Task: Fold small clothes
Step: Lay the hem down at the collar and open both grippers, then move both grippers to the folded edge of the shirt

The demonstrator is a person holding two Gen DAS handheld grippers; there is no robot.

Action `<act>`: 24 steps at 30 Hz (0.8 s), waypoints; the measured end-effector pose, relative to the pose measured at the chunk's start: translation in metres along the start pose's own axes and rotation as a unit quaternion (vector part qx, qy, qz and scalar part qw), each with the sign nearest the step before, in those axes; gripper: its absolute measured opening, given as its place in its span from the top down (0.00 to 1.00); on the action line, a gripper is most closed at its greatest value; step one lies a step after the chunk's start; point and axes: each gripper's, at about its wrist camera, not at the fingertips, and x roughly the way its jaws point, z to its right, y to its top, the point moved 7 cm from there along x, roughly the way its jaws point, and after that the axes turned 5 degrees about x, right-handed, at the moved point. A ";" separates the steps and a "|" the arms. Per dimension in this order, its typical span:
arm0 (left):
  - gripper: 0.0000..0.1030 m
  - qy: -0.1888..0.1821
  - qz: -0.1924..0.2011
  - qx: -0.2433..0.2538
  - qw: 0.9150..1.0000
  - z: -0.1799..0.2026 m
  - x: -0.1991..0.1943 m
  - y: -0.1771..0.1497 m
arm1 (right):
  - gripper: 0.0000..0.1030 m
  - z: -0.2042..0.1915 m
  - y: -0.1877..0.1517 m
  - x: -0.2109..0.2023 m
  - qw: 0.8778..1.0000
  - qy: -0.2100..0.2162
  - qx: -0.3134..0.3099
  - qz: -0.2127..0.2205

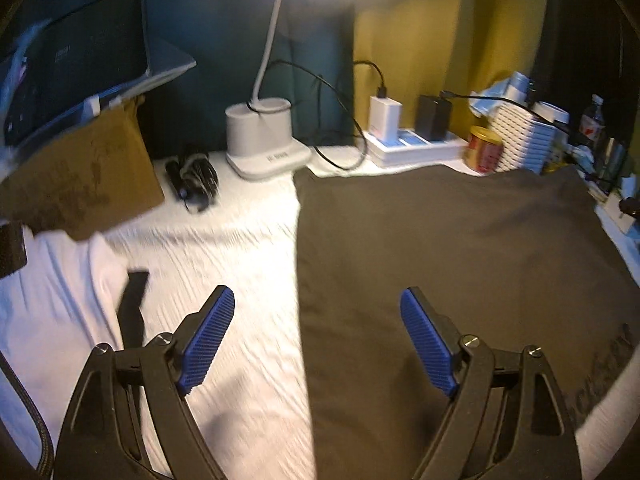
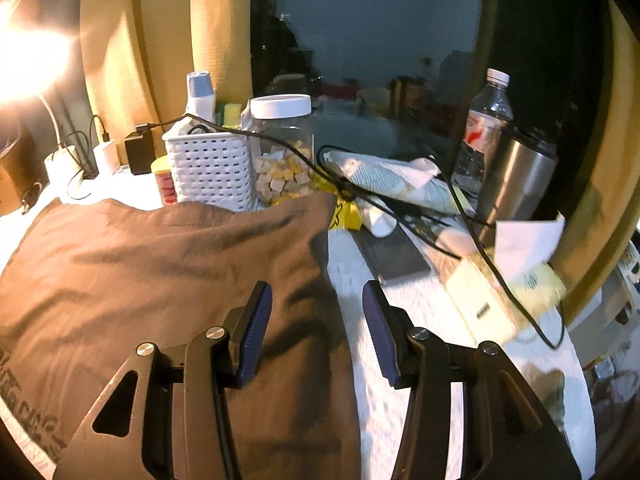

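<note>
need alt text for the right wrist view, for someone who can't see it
The right tool hangs open over the right edge of a dark brown garment spread on a white cloth-covered table. Behind stand a white basket, a snack jar, a water bottle and a steel tumbler.

The garment [image 1: 460, 264] is spread on the table cover [image 1: 240, 280]. Behind it the lamp base [image 1: 264, 136], power strip [image 1: 416, 146] and basket [image 2: 210, 170] are placed, with the jar [image 2: 286, 148] right of the basket.
</note>
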 end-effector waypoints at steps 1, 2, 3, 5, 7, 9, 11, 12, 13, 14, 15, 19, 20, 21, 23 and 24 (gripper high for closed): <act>0.18 -0.008 -0.003 -0.003 1.000 0.002 -0.002 -0.004 | 0.51 0.001 -0.003 -0.003 1.000 -0.001 0.002 0.000; 0.18 -0.017 -0.007 -0.004 1.000 0.005 -0.004 -0.009 | 0.51 0.001 -0.005 -0.006 1.000 -0.001 0.003 -0.001; 0.18 -0.027 -0.011 -0.006 1.000 0.007 -0.006 -0.014 | 0.51 0.001 -0.009 -0.011 1.000 -0.001 0.004 -0.002; 0.18 -0.036 -0.020 -0.011 0.999 0.010 -0.010 -0.024 | 0.51 0.001 -0.015 -0.019 1.000 -0.002 0.007 -0.003; 0.18 -0.035 -0.026 -0.018 0.999 0.011 -0.014 -0.035 | 0.51 0.003 -0.022 -0.027 1.000 -0.002 0.009 -0.004; 0.18 -0.049 -0.035 -0.033 0.998 0.012 -0.016 -0.044 | 0.51 0.005 -0.030 -0.033 1.000 -0.003 0.015 -0.006; 0.18 -0.061 -0.042 -0.047 0.996 0.014 -0.018 -0.052 | 0.51 0.008 -0.038 -0.038 1.000 -0.004 0.021 -0.010; 0.18 -0.061 -0.044 -0.049 0.996 0.014 -0.019 -0.055 | 0.51 0.009 -0.043 -0.040 1.000 -0.004 0.025 -0.013; 0.18 -0.059 -0.048 -0.051 0.996 0.014 -0.020 -0.060 | 0.51 0.010 -0.048 -0.042 0.999 -0.004 0.028 -0.016; 0.18 -0.058 -0.050 -0.052 0.996 0.015 -0.021 -0.063 | 0.51 0.012 -0.052 -0.044 0.999 -0.004 0.031 -0.019; 0.18 -0.057 -0.053 -0.053 0.996 0.016 -0.022 -0.067 | 0.51 0.012 -0.056 -0.045 0.999 -0.004 0.032 -0.021; 0.18 -0.049 -0.064 -0.046 0.996 0.019 -0.023 -0.077 | 0.51 0.016 -0.076 -0.052 0.998 -0.002 0.046 -0.031; 0.18 -0.045 -0.065 -0.042 0.996 0.020 -0.024 -0.079 | 0.51 0.018 -0.082 -0.053 0.998 0.000 0.053 -0.036; 0.18 -0.042 -0.067 -0.039 0.996 0.021 -0.026 -0.080 | 0.51 0.019 -0.086 -0.054 0.997 0.006 0.063 -0.040; 0.18 -0.042 -0.066 -0.042 0.996 0.020 -0.028 -0.082 | 0.51 0.022 -0.096 -0.055 0.994 0.025 0.091 -0.052; 0.18 -0.045 -0.065 -0.046 0.996 0.019 -0.030 -0.084 | 0.51 0.022 -0.099 -0.056 0.993 0.030 0.098 -0.056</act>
